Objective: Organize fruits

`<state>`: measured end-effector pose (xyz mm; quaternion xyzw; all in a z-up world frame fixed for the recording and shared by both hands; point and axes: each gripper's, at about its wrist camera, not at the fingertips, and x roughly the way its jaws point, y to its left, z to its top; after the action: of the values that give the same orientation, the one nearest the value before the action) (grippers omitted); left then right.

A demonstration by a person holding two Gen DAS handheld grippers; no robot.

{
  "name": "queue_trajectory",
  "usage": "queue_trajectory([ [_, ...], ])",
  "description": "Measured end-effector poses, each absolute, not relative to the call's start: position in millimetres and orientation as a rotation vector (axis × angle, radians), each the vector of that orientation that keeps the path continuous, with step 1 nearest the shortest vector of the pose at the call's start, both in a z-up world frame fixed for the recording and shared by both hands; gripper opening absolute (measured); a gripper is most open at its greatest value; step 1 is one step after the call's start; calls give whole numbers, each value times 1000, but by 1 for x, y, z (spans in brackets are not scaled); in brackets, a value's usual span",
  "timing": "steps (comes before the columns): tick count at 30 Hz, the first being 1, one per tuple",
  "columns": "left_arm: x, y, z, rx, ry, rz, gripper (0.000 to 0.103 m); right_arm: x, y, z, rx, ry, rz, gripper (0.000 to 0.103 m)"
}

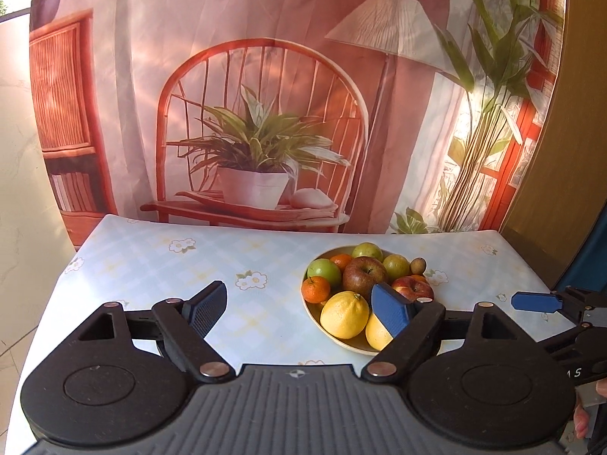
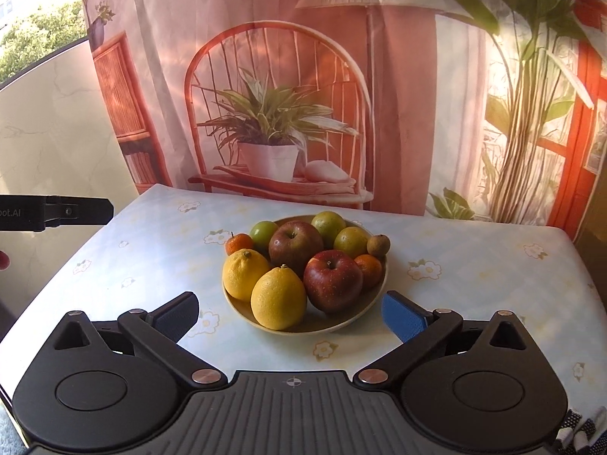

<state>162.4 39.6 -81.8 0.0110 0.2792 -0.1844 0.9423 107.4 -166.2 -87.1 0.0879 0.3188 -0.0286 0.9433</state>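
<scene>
Two lemons (image 2: 261, 284), apples, oranges heaped in bowl (image 2: 341, 324), both grippers (image 2: 290, 313) wide, empty

Yellow lemons (image 2: 279, 297); red apples (image 2: 332, 280); pale blue, flower-printed tablecloth (image 2: 474, 295).

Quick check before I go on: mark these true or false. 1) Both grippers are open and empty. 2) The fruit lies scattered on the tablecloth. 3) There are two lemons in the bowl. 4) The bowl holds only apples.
1) True: the left gripper and the right gripper stand open with nothing between the fingers.
2) False: the fruit is piled in the bowl.
3) True: two lemons sit at its near side.
4) False: it also holds lemons, green fruits and small oranges.
</scene>
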Motion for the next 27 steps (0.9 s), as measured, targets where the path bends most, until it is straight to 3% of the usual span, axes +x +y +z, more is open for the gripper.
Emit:
queue_trajectory([
  [14,79,56,-39,83,474,-297,90,28,-140,-15,182,514,-147,103],
  [27,47,60,-29,66,451,-326,90,0,-132,5,214,489,-172,103],
])
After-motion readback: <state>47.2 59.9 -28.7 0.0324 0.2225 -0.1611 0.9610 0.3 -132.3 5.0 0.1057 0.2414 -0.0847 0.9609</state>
